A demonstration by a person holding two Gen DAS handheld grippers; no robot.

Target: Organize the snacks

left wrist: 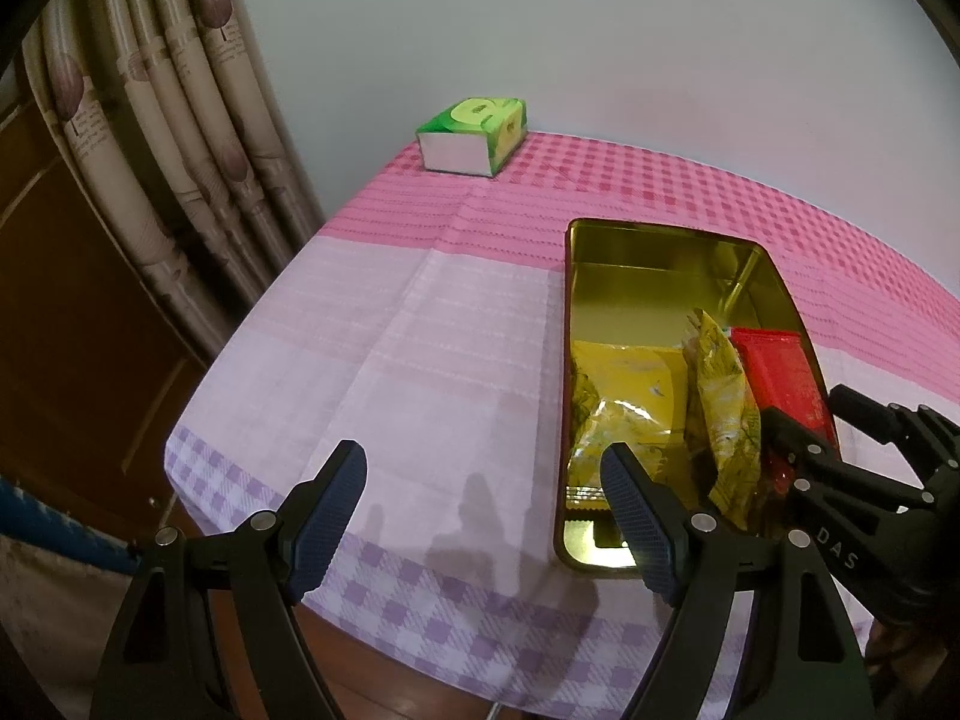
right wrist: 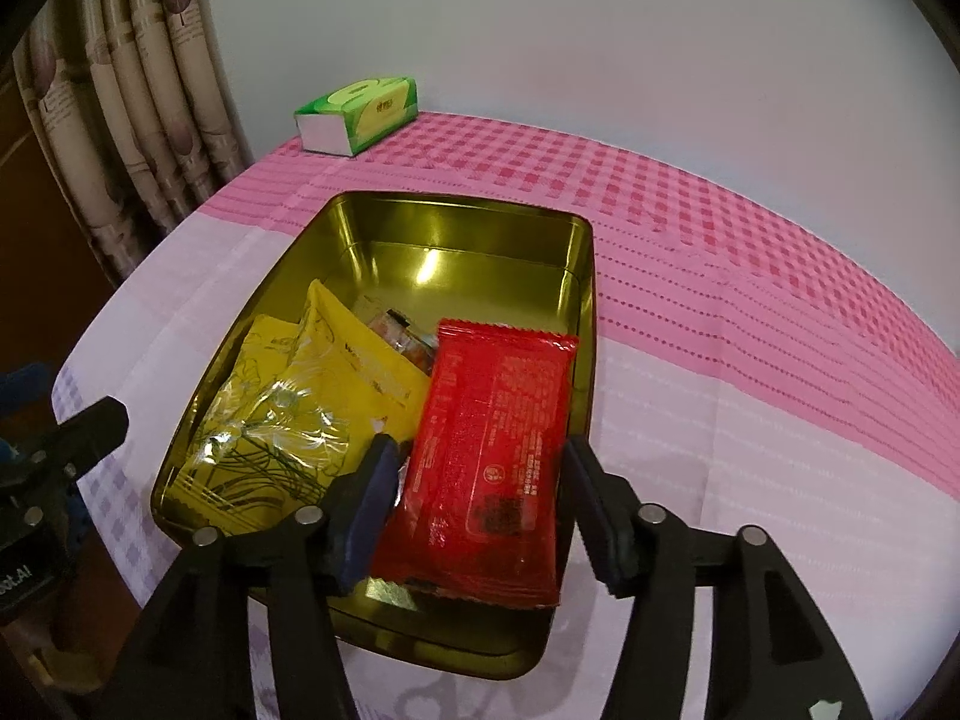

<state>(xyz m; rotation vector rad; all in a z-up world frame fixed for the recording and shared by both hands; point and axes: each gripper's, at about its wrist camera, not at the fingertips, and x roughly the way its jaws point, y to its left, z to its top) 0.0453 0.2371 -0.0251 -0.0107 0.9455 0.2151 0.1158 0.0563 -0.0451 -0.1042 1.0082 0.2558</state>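
The red snack packet (right wrist: 492, 456) is seen whole only from the right wrist, where it lies in the gold tin (right wrist: 468, 210) against the right-hand wall, its long axis running away from the camera along the tin's length, its far crimped end raised on the smaller packets beneath; from the left wrist only its far end (left wrist: 780, 372) is seen past the upright yellow packet (left wrist: 720, 396). The right gripper (right wrist: 480, 498) is parted around the packet's near half; whether its pads (right wrist: 366, 498) touch the wrapper cannot be told. The left gripper (left wrist: 486, 510) is held wide and empty over the checked tablecloth (left wrist: 420, 330), beside the tin's left wall (left wrist: 567, 360). The green tissue box (left wrist: 474, 135) is shown by both views at the far corner; the yellow packets (right wrist: 288, 420) are laid along the tin's left side.
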